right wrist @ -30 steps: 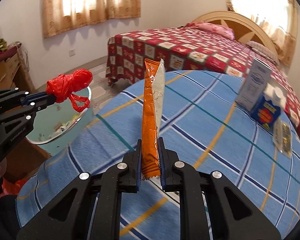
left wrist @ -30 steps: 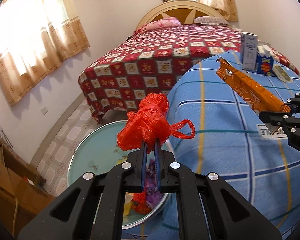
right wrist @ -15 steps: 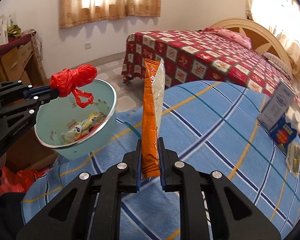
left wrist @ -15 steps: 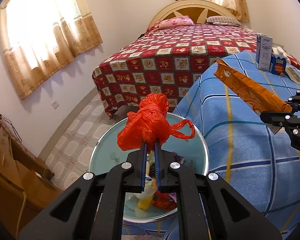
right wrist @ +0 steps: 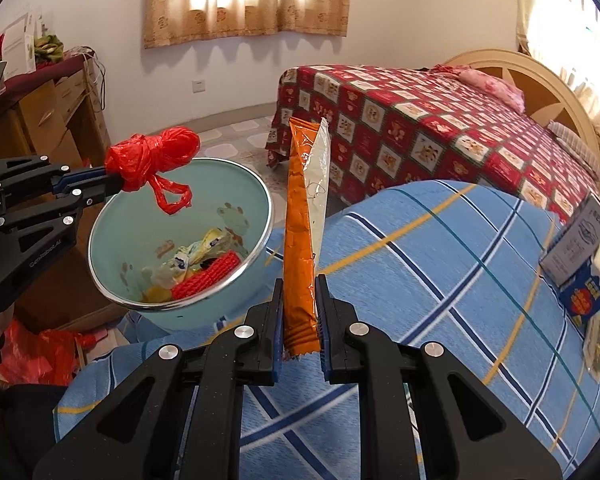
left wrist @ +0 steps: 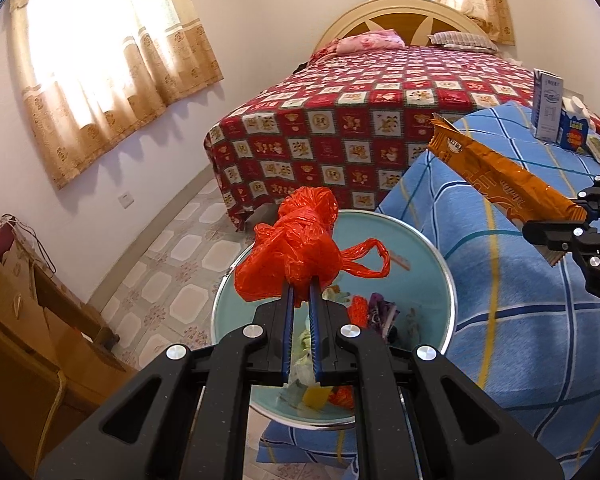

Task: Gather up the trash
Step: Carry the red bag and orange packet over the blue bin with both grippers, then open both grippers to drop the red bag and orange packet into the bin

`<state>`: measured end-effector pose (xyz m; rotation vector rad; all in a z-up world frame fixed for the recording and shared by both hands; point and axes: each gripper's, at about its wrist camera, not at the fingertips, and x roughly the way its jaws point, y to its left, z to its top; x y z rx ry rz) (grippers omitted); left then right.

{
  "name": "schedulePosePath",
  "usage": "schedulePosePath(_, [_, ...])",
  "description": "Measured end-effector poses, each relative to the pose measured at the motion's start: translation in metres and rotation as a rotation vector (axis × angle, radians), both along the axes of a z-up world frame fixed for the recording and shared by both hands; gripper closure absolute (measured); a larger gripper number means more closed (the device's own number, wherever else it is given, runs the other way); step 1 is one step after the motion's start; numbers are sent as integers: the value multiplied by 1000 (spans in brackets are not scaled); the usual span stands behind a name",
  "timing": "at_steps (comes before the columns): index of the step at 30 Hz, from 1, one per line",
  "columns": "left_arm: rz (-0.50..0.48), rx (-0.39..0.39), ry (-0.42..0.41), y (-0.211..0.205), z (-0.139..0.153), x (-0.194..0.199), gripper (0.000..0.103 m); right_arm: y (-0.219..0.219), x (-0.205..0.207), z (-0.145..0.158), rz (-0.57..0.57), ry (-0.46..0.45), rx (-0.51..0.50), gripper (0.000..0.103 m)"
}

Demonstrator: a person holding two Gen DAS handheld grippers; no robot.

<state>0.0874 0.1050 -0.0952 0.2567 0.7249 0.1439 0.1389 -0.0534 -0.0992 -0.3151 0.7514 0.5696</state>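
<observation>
My left gripper [left wrist: 301,286] is shut on a knotted red plastic bag [left wrist: 296,248] and holds it over the mouth of a pale green trash bin [left wrist: 440,268] with several wrappers inside. From the right wrist view the red bag [right wrist: 152,158] hangs above the bin's [right wrist: 256,200] left rim, at the tip of the left gripper [right wrist: 114,182]. My right gripper [right wrist: 300,284] is shut on the lower end of a long orange snack wrapper [right wrist: 298,220], which stands upright just right of the bin. The left wrist view has that wrapper [left wrist: 496,172] and the right gripper [left wrist: 560,226] at its right edge.
The bin stands against a surface under a blue plaid cloth [right wrist: 440,280]. A white carton [right wrist: 580,240], a blue box [right wrist: 584,292] and a flat packet [right wrist: 598,336] lie at its far right. A bed with a red patterned cover [left wrist: 360,120] is behind; wooden furniture [left wrist: 28,340] is left.
Both grippers have moved left toward the bin, still holding their items. The red bag went from beside the bin to over its opening, and the bin's contents have come into sight.
</observation>
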Motion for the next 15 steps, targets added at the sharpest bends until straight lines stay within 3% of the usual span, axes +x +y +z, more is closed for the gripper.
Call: schedulePosePath(15, [36, 8, 3, 16, -3, -6, 96, 26, 1, 4, 62, -13, -22, 88])
